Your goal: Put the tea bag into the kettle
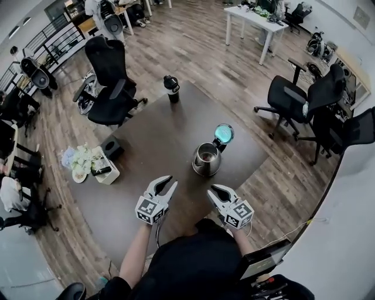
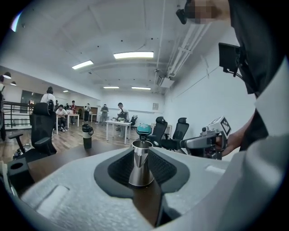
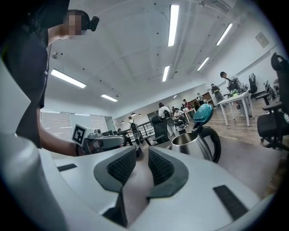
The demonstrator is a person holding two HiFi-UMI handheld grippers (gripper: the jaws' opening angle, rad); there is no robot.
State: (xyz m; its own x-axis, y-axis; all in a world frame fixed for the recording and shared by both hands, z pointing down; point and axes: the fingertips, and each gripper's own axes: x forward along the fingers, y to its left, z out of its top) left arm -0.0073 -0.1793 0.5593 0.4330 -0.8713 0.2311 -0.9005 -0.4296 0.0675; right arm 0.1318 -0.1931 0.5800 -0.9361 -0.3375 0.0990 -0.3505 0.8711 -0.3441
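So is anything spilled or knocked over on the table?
Nothing spilled or toppled. The kettle stands upright with its teal lid flipped open, and the black bottle is upright too.

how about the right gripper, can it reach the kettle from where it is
Probably yes: the right gripper hovers just short of the kettle with only bare table between them, its jaws apart and empty, and the kettle's lid stands open.

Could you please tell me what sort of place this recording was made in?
Most likely an open-plan office: black swivel chairs stand around a dark table, white desks sit on wood flooring, and people sit at desks farther back.
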